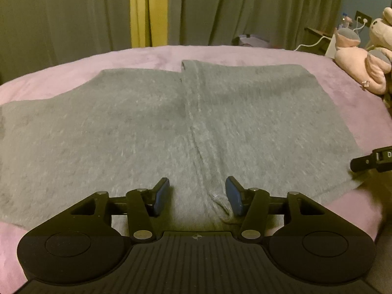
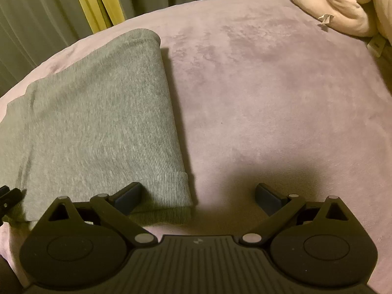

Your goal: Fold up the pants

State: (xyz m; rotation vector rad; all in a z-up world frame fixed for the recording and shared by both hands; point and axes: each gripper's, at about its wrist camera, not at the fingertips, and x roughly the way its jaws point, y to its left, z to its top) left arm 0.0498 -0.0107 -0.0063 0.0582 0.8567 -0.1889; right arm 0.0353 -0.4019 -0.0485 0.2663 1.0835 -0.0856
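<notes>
- Left wrist view: the grey pants (image 1: 171,127) lie folded flat across the pink bed (image 1: 245,54), reaching its near edge; the left gripper (image 1: 197,196) tilts down over their near hem, jaws spread, pinching nothing.
- Right wrist view: the right gripper (image 2: 199,197) angles steeply down, jaws wide apart and empty, straddling the pants' (image 2: 103,112) near right corner.

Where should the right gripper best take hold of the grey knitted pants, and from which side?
Probably at the ribbed cuff of the grey knitted pants, at their near right corner. It is a thick layered edge right beside the open right gripper, with bare pink blanket next to it, so come in from the right.
</notes>
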